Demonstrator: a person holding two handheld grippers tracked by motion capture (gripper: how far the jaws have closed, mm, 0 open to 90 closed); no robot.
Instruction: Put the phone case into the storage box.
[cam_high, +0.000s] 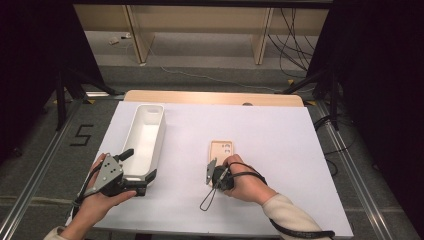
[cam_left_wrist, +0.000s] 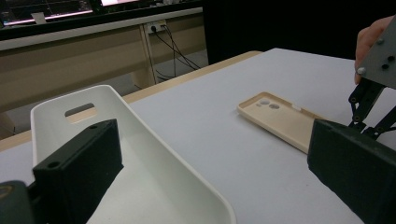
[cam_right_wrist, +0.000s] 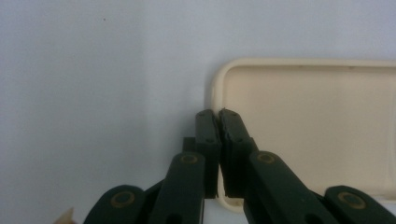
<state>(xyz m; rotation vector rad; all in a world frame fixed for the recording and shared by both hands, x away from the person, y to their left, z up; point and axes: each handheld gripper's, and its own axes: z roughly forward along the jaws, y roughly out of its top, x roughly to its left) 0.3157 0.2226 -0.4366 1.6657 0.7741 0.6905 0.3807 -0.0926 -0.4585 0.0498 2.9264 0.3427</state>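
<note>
Jaws first: on the right gripper (cam_right_wrist: 217, 114) we see the two black jaws pressed together over the thin side wall of the phone case (cam_right_wrist: 308, 126), one jaw outside the rim and one inside – clamped on that edge. From the high view the same right gripper (cam_high: 214, 176) sits at the near end of the phone case (cam_high: 221, 150), held in the person's right hand (cam_high: 246, 182), with a cable loop lying on the sheet just beside it.

We find the phone case lying flat and open side up on the white sheet (cam_high: 260, 150) that covers the table, a little right of the middle. It is beige, and its camera holes are at the far end. In the left gripper view the phone case (cam_left_wrist: 280, 116) lies well apart from the tray.

Our left gripper (cam_high: 140, 172) has its jaws spread wide – one jaw stands over the inside of the white tray (cam_high: 145, 135), the other outside the near right wall, so the near end of the tray lies between them. In its own view the left gripper (cam_left_wrist: 215, 172) shows both pads clear of the white tray (cam_left_wrist: 154, 154), gripping nothing. The left hand (cam_high: 97, 197) holds it near the front left corner of the sheet.

The tray is long and narrow, set lengthwise on the left half of the sheet, with a slot handle in its far end.
</note>
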